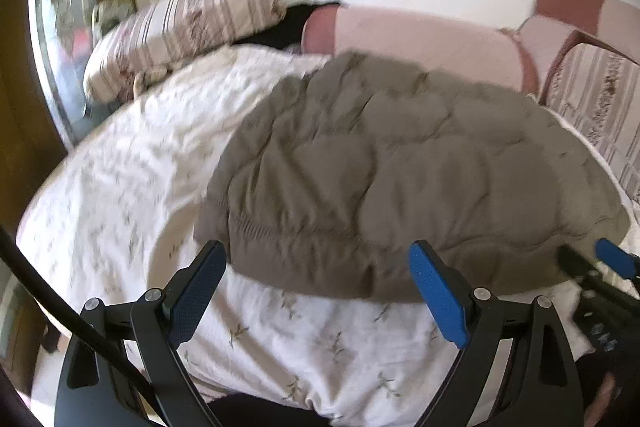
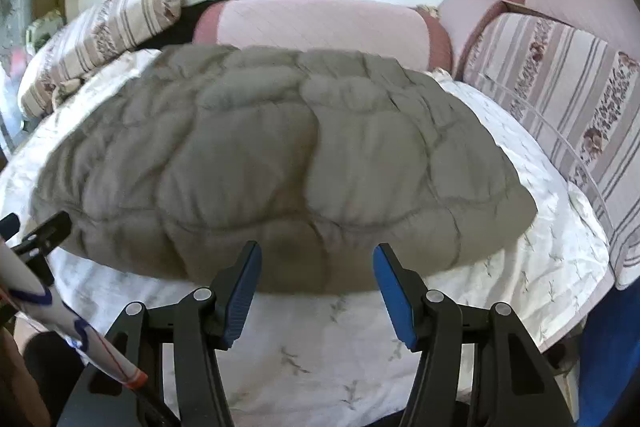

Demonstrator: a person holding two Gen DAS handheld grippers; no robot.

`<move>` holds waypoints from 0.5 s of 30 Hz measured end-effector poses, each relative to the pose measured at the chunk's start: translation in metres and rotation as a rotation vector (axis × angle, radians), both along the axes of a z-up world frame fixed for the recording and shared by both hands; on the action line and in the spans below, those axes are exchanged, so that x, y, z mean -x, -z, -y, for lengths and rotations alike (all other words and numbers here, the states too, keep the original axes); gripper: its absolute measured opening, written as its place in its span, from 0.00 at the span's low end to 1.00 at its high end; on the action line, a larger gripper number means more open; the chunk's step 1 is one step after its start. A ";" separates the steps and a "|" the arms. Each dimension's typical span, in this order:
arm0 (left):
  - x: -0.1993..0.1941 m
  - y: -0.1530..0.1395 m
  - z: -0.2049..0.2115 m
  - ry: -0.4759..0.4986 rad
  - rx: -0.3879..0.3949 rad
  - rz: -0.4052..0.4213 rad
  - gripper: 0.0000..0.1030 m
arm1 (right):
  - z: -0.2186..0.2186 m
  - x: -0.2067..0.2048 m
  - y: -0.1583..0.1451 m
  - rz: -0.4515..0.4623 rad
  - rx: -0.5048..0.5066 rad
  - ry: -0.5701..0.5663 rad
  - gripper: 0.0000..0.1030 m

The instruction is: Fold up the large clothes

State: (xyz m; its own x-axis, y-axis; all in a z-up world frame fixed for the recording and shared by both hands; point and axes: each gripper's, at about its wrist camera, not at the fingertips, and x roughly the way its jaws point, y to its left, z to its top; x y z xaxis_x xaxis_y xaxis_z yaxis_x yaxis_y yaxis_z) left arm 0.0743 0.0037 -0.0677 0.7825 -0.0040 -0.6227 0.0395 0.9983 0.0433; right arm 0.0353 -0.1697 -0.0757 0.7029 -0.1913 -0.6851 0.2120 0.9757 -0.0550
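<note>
Here the left tool [image 1: 318,269] hovers with its blue pads spread wide and nothing between them, just short of the near hem of the grey quilted jacket [image 1: 400,167]. The right tool [image 2: 318,269] is likewise spread wide and empty, poised at the same near edge further along. The jacket [image 2: 280,163] lies flat and puffy on the bed's white sprigged sheet [image 1: 120,187], apparently already doubled into a compact slab, with a pink bolster [image 2: 320,27] behind it and striped pillows [image 2: 112,27] to either side.

Judging by this, the risk lies in the padding: the thick, springy fill may slip out of a shallow pinch, or the pads may catch only the top layer, so the fold opens when lifted. Grabbing sheet along with hem would drag the bedding too.
</note>
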 end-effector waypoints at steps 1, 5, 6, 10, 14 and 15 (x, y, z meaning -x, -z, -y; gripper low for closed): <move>0.001 -0.004 0.005 0.012 -0.009 0.011 0.89 | -0.004 -0.001 -0.003 0.007 -0.003 -0.012 0.62; -0.007 0.002 0.021 0.028 -0.025 -0.029 0.89 | -0.012 -0.012 -0.003 0.000 0.009 -0.044 0.62; -0.012 0.006 0.023 0.027 -0.032 -0.044 0.89 | -0.013 -0.015 -0.001 -0.007 0.011 -0.044 0.62; -0.031 0.028 0.034 0.038 -0.061 -0.114 0.89 | -0.010 -0.022 0.008 -0.038 0.000 -0.032 0.62; -0.037 0.037 0.037 0.033 -0.077 -0.130 0.90 | 0.000 -0.027 0.016 -0.063 -0.031 -0.025 0.62; -0.038 0.037 0.037 0.036 -0.081 -0.131 0.90 | 0.001 -0.027 0.017 -0.068 -0.035 -0.024 0.62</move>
State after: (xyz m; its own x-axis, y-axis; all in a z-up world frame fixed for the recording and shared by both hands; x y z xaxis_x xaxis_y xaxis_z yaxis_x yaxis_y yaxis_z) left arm 0.1118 -0.0332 -0.1042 0.6948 0.0235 -0.7188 0.0861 0.9895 0.1157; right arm 0.0623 -0.1708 -0.0924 0.6585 -0.1498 -0.7375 0.1850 0.9821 -0.0344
